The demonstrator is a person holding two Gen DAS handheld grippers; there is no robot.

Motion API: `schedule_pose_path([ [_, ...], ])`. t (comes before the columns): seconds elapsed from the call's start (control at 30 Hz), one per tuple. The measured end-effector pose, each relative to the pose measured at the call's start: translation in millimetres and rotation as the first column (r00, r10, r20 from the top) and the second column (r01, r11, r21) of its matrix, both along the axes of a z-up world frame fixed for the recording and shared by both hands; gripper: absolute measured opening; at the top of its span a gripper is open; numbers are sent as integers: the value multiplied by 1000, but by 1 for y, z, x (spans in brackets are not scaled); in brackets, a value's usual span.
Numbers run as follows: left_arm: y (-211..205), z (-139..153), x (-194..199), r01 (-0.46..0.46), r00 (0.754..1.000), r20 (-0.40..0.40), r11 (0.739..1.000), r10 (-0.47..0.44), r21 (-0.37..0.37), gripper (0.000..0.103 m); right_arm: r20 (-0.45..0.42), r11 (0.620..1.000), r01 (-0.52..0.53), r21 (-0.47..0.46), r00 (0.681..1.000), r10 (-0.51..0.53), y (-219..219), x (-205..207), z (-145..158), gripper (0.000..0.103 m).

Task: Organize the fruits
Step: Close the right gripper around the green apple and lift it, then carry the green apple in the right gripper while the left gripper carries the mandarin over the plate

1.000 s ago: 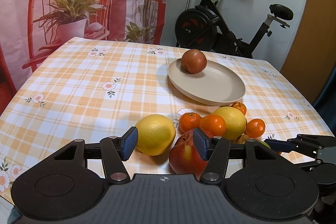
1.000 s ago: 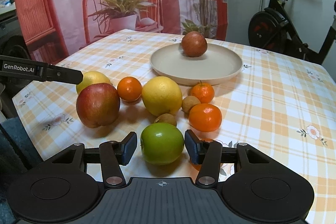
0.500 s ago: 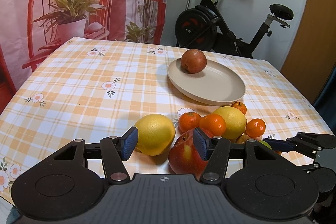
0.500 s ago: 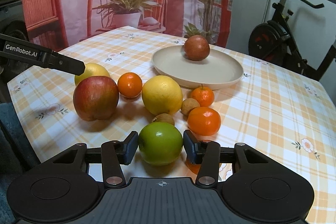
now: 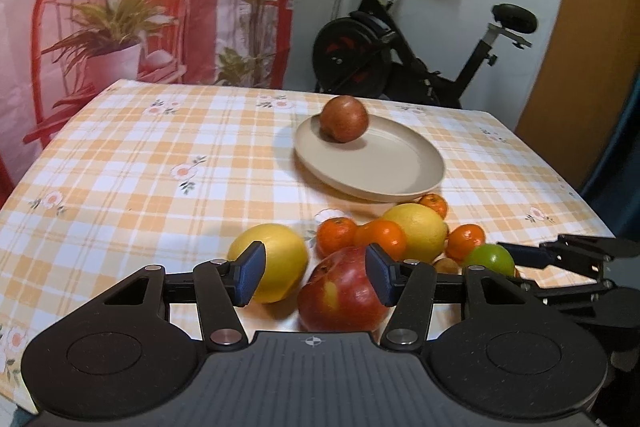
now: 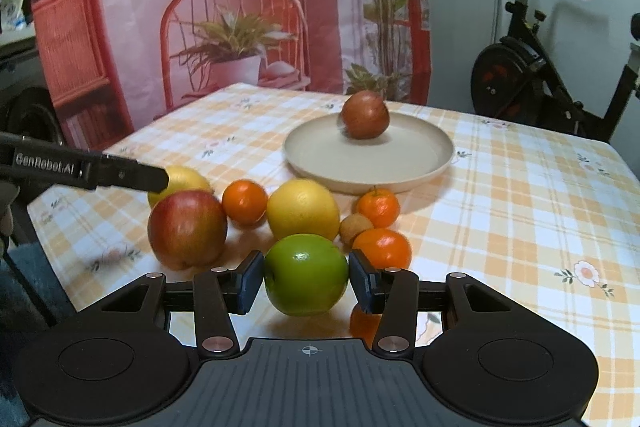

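Note:
My right gripper (image 6: 306, 277) is shut on a green apple (image 6: 306, 275) and holds it just above the checked tablecloth. My left gripper (image 5: 313, 273) is open over a big red apple (image 5: 342, 297), which sits between its pads, nearer the right one. A large lemon (image 5: 276, 261) lies at the left pad. A beige plate (image 5: 400, 179) further back carries one dark red apple (image 5: 344, 119). Several oranges, such as one (image 6: 245, 202), a second lemon (image 6: 303, 209) and a brown kiwi (image 6: 355, 227) cluster in front of the plate (image 6: 320, 155).
The right gripper's arm (image 5: 568, 255) shows at the right of the left wrist view, the left one's arm (image 6: 80, 171) at the left of the right wrist view. An exercise bike (image 5: 400, 67) and a printed backdrop (image 6: 200, 7) stand behind the table.
The right gripper has closed on the green apple and lifted it slightly. The left gripper has shifted a little, so the red apple now sits more between its pads.

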State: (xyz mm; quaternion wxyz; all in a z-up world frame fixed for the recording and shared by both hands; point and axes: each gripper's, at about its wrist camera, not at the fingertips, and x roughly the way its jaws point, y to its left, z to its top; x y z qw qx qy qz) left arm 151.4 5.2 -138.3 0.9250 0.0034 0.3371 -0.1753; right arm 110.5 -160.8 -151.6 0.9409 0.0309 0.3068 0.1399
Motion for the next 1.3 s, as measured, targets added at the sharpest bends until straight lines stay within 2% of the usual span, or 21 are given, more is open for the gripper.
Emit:
schedule_pose_path([
  [0.27, -33, 1, 5, 123, 992, 18, 989, -124, 81, 58, 43, 997, 43, 57, 998, -45, -19, 8, 11, 43],
  [0.57, -65, -10, 14, 236, 970, 7, 946, -243, 224, 58, 70, 990, 90, 109, 993, -98, -44, 18, 15, 43],
  [0.67, -70, -13, 17, 255, 965, -11, 933, -261, 253, 57, 72, 987, 101, 128, 991, -111, -50, 20, 13, 43],
  [0.73, -73, -16, 19, 265, 963, -20, 927, -269, 267, 53, 73, 985, 105, 136, 991, -115, -53, 20, 12, 43],
  [1.3, -82, -26, 34, 291, 957, -87, 898, -278, 330, 47, 64, 976, 123, 182, 989, -136, -61, 22, 3, 43],
])
